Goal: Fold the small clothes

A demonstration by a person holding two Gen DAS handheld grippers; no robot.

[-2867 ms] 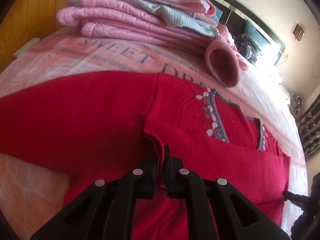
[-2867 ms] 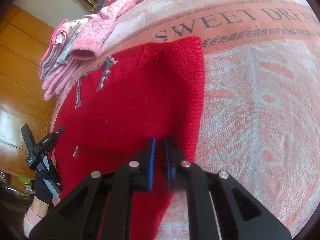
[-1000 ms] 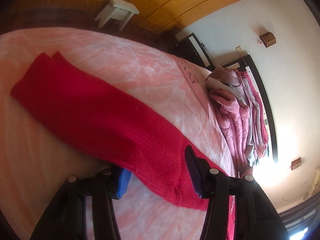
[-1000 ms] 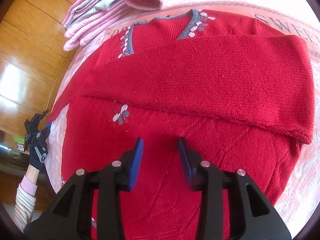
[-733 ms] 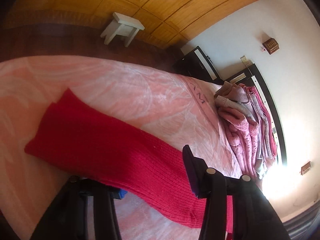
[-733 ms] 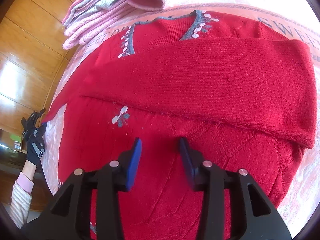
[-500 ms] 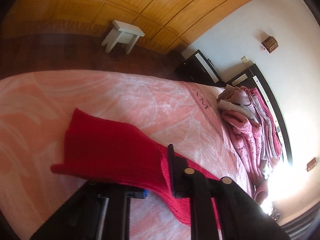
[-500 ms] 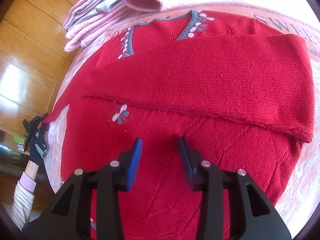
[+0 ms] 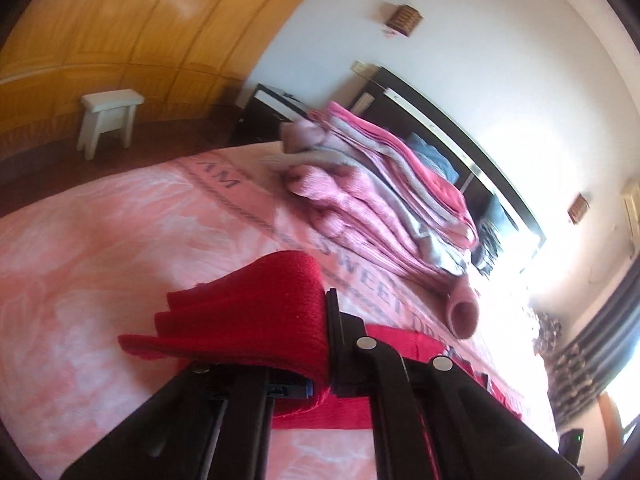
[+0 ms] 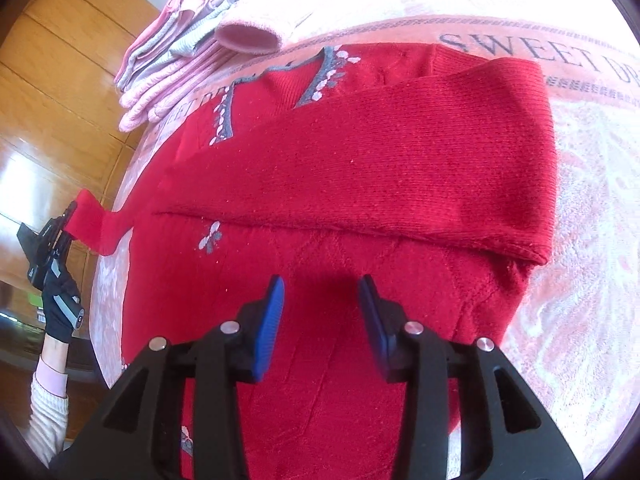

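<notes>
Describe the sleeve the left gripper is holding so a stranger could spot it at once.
On the pink blanket printed "SWEET DREAM" lies a red sweater with grey neckline trim. One sleeve is folded flat across its chest; the other sleeve stretches off the sweater's side, lifted off the blanket. Only that one is pinched at its cuff in the left gripper; the right gripper hovers open.

A white stool [image 9: 110, 118] stands on the floor near wooden wall panels [image 9: 120, 20].

Your red sweater [image 10: 360, 168] is matt ribbed knit; blanket [image 10: 592, 216] fuzzy pile; wall panelling [image 9: 132, 20] glossy wood.
</notes>
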